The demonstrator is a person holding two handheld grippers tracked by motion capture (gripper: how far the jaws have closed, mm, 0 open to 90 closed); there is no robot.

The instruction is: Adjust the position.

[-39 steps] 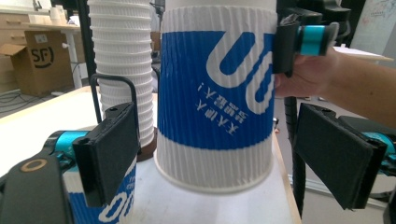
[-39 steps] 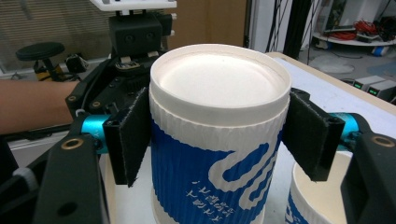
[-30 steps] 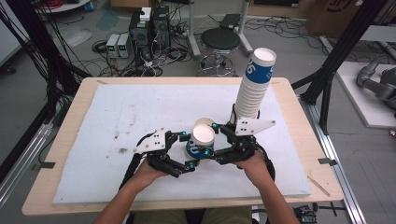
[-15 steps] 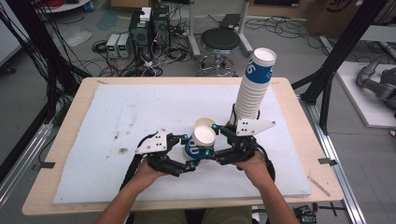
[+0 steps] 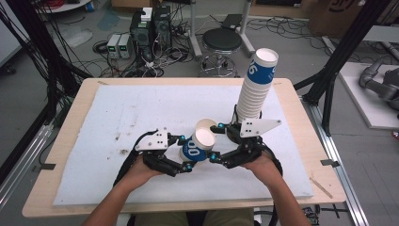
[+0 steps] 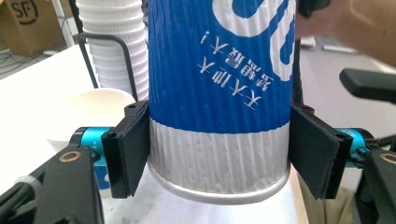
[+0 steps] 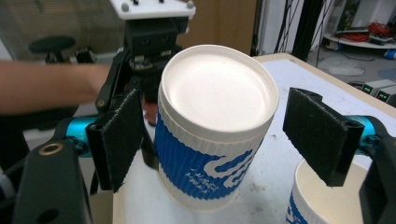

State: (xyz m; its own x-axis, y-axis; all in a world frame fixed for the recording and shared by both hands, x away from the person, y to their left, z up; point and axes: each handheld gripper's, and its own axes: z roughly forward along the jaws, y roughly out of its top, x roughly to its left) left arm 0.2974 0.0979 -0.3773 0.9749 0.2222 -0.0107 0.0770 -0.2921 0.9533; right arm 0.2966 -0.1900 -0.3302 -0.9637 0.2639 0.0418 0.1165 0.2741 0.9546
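Cup (image 5: 196, 146), blue ribbed paper with a white rim, sits just below centre of the high view, tilted, mouth facing up and toward the right of frame. Left tongs (image 5: 184, 159) pinch it near its base: in the left gripper view both black pads press the silver band of the cup (image 6: 217, 116) from either side. Right tongs (image 5: 216, 142) are spread; in the right gripper view their pads stand either side of the cup (image 7: 215, 126), clear of its wall, with visible gaps.

Change over the last second: cup and left tongs have shifted slightly leftward and lower in the high view, away from the second, open cup (image 5: 205, 126) lying just behind. Right tongs have barely moved.

Reading: the cup looks freshly separated from its neighbour and now rides on the left tongs alone. Tall stack of cups (image 5: 256, 84) stands upright at the right of centre on the white worktop (image 5: 94, 122), well apart from the held cup. Right tongs look free for the next grasp.
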